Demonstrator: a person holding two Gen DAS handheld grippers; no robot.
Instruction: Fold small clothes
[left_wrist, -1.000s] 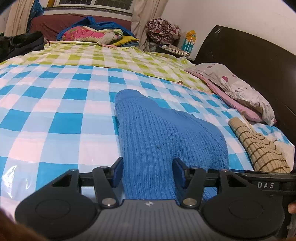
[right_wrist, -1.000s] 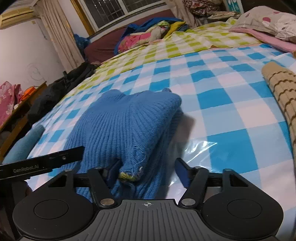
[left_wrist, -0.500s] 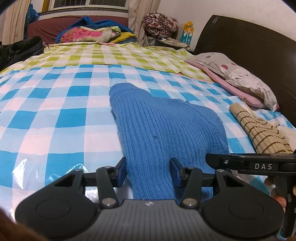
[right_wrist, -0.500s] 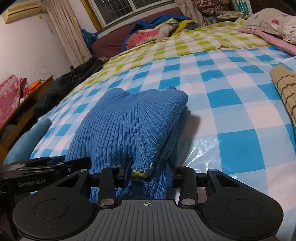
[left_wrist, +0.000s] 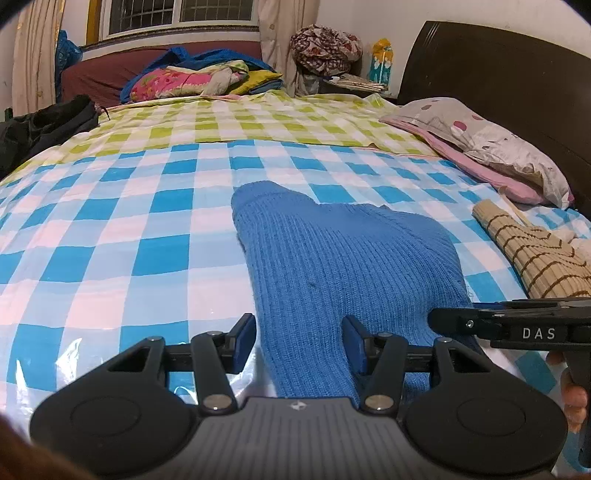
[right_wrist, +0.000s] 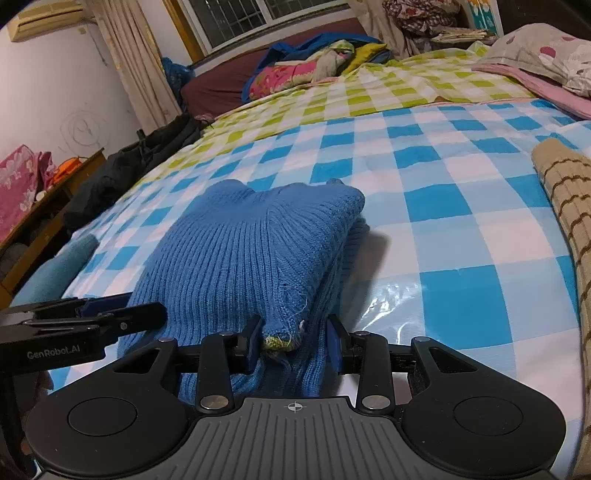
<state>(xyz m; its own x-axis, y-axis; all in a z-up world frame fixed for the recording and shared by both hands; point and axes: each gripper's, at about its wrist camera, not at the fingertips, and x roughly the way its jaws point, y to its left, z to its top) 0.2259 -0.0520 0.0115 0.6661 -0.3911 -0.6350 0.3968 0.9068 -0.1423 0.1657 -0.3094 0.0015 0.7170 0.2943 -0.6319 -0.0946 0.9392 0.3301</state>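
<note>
Bed (left_wrist: 110, 258) under a glossy checked plastic sheet, stretching ahead of both sets of jaws. Blue knitted sweater (left_wrist: 332, 266) lying folded in layers on it, near edge reaching back between both pairs of pads. Striped beige garment (left_wrist: 535, 258) off to the right, apart from the blue one. Left gripper (left_wrist: 299, 345) about half open and widening — near pad clear of the knit, far pad against it, no grip visible. Right gripper (right_wrist: 293, 341) closed to half width on the stacked corner, yellow-green hem (right_wrist: 279, 342) pinched between its pads. Likely trouble: only one side truly held, so a lift could skew the fold; top layers could slide apart — thick bundle, slippery sheet beneath.
</note>
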